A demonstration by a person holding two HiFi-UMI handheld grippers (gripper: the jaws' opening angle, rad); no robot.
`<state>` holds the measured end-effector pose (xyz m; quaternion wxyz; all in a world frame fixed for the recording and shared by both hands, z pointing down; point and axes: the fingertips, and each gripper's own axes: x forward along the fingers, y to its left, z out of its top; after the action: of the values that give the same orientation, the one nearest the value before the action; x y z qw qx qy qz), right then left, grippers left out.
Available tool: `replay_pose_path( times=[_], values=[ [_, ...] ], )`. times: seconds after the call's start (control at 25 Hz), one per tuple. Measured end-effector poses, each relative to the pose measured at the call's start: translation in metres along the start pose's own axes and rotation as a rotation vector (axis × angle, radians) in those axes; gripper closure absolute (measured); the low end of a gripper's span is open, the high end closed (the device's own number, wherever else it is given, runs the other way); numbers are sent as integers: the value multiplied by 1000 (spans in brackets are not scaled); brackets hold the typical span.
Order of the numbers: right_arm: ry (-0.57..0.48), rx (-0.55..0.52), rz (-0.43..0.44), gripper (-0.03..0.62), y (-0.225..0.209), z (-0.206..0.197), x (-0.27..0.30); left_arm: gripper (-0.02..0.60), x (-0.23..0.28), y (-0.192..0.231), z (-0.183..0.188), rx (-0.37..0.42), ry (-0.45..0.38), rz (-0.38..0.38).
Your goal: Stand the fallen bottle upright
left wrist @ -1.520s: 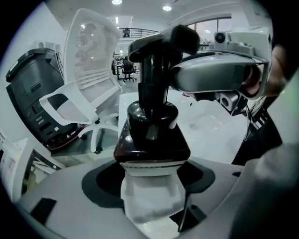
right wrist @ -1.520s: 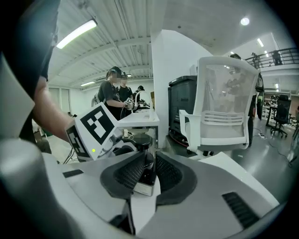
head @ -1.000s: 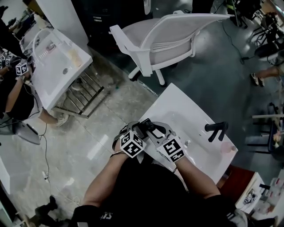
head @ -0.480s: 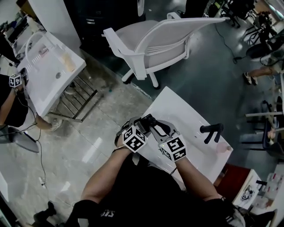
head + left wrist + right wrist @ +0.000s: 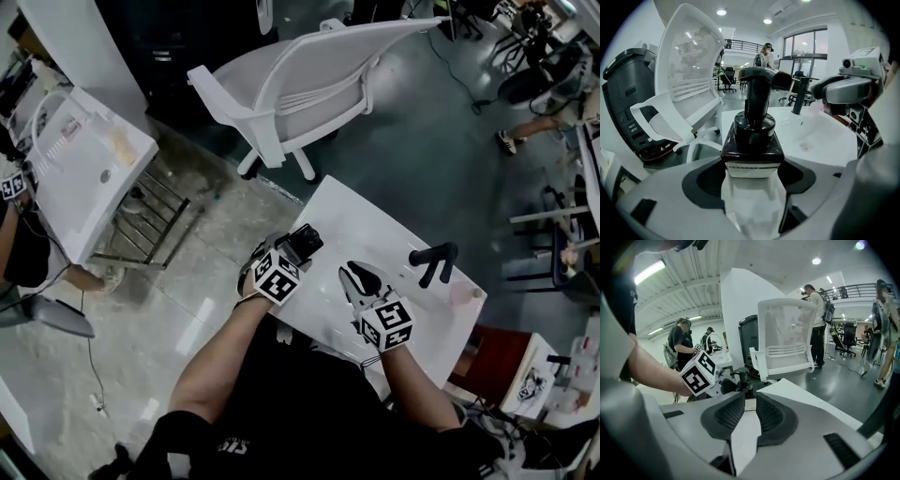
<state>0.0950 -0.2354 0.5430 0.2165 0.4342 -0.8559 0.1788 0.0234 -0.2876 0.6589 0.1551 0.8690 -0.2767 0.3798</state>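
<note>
My left gripper (image 5: 296, 249) is clamped on the bottle (image 5: 752, 140), a dark pump bottle. Its pads press on the lower body at either side, just under the shoulder. The bottle stands upright, pump head on top, at the left edge of the white surface (image 5: 375, 230). I cannot tell whether its base rests on the surface. My left forearm reaches in from the near side, wrist bent so the gripper slopes downward toward the far right. Its marker cube (image 5: 699, 372) faces up.

My right gripper (image 5: 362, 278) hangs over the middle of the surface, well to the right of the bottle and clear of it. It points toward the far left, tilted gently down. Its jaws have just been closing and now leave only a narrow slit with nothing in it. In the right gripper view the bottle shows beyond the tips.

A black faucet (image 5: 429, 262) stands at the right end of the surface. A white chair (image 5: 300, 84) sits on the floor at the far side.
</note>
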Motion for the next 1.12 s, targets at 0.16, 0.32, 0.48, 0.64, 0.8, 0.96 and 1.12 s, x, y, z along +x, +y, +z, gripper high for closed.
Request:
replay_pose_path(
  times=[0.16, 0.32, 0.48, 0.64, 0.8, 0.96, 1.12],
  values=[
    [-23, 17, -2, 511, -5, 0, -23, 229, -14, -2, 0, -28, -19, 51],
    [-76, 5, 16, 533, -5, 6, -47, 230, -38, -8, 1, -61, -47, 109],
    [-140, -1, 48, 579, -2, 12, -69, 245, -69, -18, 10, -113, -103, 166],
    [-209, 19, 89, 579, 4, 24, -93, 300, -107, -33, 16, -171, -161, 222],
    [-307, 35, 129, 579, 12, 48, -122, 323, -139, -45, 29, -210, -231, 251],
    [-375, 42, 154, 580, 19, 71, -143, 352, -168, -50, 48, -226, -302, 269],
    [-397, 9, 120, 580, 18, 86, -156, 377, -189, -50, 72, -216, -368, 255]
  ],
)
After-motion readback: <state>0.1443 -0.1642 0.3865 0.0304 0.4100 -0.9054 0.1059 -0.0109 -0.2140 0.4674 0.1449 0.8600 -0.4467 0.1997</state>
